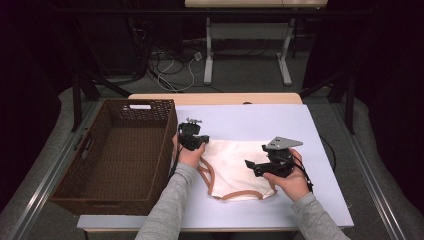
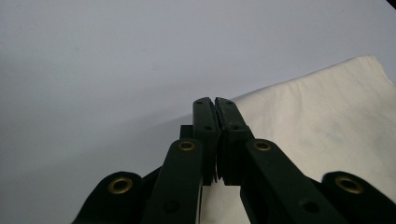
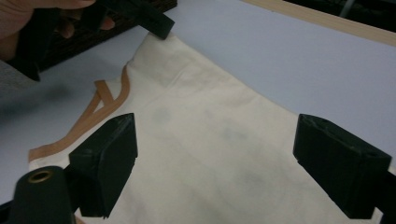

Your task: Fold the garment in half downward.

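A cream cloth bag [image 1: 235, 165] with tan straps [image 1: 210, 181] lies flat on the pale table [image 1: 260, 117]. My left gripper [image 1: 202, 143] sits at the bag's far left corner, jaws shut, and the corner ends right at its tips [image 2: 215, 100]. In the right gripper view that left gripper [image 3: 156, 25] pinches the same corner of the bag [image 3: 210, 121]. My right gripper [image 1: 252, 168] hovers over the bag's right part, open, its two pads [image 3: 109, 158] spread wide above the fabric with nothing between them. A tan strap [image 3: 95, 112] lies along the bag's left side.
A large empty brown wicker basket [image 1: 167, 150] stands on the left of the table, right beside my left hand. Bare table surface lies beyond and to the right of the bag. Desk legs and cables are on the floor behind the table.
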Tool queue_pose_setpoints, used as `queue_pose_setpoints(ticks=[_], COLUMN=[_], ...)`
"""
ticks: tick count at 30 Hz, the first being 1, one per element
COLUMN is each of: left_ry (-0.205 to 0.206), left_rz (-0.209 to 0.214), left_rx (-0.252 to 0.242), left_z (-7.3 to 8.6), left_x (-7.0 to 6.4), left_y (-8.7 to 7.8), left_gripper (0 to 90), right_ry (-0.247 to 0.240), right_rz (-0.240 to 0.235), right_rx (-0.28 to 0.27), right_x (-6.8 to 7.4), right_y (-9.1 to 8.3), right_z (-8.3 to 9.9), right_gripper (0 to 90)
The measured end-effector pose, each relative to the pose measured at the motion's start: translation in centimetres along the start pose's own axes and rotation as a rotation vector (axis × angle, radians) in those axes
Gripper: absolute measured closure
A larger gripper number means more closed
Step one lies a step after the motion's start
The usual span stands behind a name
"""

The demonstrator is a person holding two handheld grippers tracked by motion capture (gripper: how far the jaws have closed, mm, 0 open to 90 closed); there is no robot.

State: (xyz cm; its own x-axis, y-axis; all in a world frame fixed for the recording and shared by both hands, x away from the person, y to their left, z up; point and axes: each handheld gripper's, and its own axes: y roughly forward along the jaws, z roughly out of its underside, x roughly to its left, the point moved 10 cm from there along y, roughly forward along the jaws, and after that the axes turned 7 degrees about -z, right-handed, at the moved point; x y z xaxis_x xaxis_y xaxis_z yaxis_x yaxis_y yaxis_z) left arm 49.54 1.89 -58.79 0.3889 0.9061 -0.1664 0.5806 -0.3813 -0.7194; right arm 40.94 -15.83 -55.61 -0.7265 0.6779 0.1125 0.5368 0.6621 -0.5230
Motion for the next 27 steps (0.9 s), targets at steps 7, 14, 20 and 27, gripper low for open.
queue_pose_setpoints(ticks=[7, 14, 20, 27], left_ry=[-0.004, -0.002, -0.002, 0.001], left_rz=[0.004, 0.002, 0.003, 0.000], left_rx=[-0.001, -0.002, -0.002, -0.003], left_z=[-0.1, -0.1, -0.1, -0.1], left_x=[0.0, 0.0, 0.0, 0.0], left_y=[-0.1, -0.1, -0.1, -0.1], left_gripper=[88.1, 88.1, 88.1, 88.1], right_ry=[0.023, 0.027, 0.020, -0.017], right_rz=[-0.025, -0.005, 0.004, 0.005], right_rx=[0.004, 0.014, 0.021, 0.043], right_x=[0.8, 1.0, 1.1, 1.6], right_y=[0.5, 0.8, 1.0, 1.4], right_z=[-0.1, 0.2, 0.5, 0.9], right_gripper=[8.4, 8.9, 11.1, 14.1])
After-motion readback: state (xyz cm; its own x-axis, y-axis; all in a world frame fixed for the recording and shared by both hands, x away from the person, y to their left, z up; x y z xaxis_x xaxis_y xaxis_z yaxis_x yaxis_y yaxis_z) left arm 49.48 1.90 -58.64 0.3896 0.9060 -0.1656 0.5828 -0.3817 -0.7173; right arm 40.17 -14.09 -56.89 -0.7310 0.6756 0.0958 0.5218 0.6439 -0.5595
